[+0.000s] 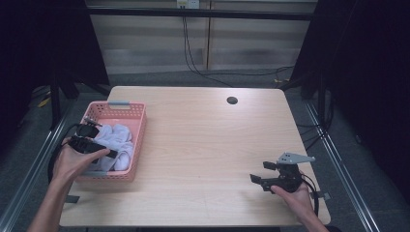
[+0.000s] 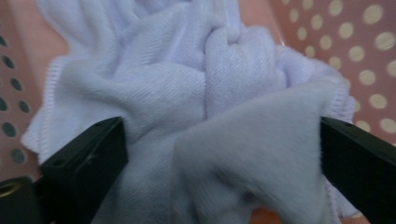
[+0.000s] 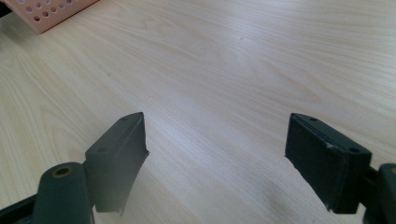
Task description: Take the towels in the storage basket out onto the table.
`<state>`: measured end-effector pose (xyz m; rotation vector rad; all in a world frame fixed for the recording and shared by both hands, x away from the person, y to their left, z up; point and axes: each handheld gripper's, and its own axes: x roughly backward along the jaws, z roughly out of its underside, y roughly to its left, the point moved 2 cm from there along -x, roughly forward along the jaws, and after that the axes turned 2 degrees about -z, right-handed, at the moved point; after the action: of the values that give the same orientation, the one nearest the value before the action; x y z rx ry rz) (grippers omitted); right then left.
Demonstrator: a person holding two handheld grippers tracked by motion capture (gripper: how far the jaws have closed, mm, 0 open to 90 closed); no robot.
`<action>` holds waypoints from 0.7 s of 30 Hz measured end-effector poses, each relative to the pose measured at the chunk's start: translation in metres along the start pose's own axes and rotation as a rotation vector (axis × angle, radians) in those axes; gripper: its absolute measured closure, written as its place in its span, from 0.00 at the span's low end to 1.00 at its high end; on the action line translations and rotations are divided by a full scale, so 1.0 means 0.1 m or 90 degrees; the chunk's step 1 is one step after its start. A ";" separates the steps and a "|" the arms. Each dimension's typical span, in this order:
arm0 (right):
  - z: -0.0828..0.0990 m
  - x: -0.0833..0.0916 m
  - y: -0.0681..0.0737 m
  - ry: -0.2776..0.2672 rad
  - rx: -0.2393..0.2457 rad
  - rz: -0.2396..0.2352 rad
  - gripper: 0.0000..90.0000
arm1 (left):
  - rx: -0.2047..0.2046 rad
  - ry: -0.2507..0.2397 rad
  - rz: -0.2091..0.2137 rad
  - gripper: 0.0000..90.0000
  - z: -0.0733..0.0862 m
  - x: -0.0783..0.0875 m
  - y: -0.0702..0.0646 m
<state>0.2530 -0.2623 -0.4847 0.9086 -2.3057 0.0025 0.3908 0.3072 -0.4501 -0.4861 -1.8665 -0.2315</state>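
Note:
A heap of white cloths (image 1: 120, 137) lies in a pink perforated basket (image 1: 140, 126) at the table's left side. My left gripper (image 1: 104, 141) reaches down into the basket from the left. In the left gripper view its jaws stand wide apart with a bunched fold of the white cloth (image 2: 187, 84) between them; the left gripper (image 2: 222, 126) is open, and the basket's dotted wall (image 2: 369, 60) shows behind. My right gripper (image 1: 259, 171) rests low over the bare wood at the front right. It is open, and in its own view the right gripper (image 3: 215, 123) has nothing between its jaws.
The light wooden table (image 1: 208, 140) has a round cable hole (image 1: 232, 100) near its far edge. A corner of the pink basket (image 3: 51, 11) shows far off in the right gripper view. Cables run across the floor behind the table.

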 end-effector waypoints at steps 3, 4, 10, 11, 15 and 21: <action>0.00 0.00 0.01 -0.002 -0.005 -0.018 0.25 | -0.002 0.024 -0.011 0.00 -0.04 -0.07 -0.03; 0.01 0.00 0.01 -0.002 -0.007 -0.024 0.27 | -0.002 0.039 -0.005 0.00 -0.05 -0.13 -0.03; 0.01 -0.01 0.01 0.002 -0.001 -0.027 0.27 | 0.017 0.078 0.029 0.00 -0.06 -0.20 0.05; 0.01 -0.01 0.01 0.002 -0.001 -0.031 0.27 | 0.009 0.097 0.028 0.00 -0.07 -0.22 0.05; 0.01 -0.01 0.02 0.004 0.001 -0.033 0.27 | -0.009 0.143 0.004 0.00 -0.13 -0.31 -0.04; 0.01 -0.01 0.02 0.005 0.002 -0.036 0.27 | -0.018 0.176 -0.012 0.00 -0.15 -0.38 -0.10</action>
<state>0.2521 -0.2606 -0.4856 0.9735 -2.2731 -0.0153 0.4105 0.2844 -0.4798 -0.4335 -1.6001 -0.3218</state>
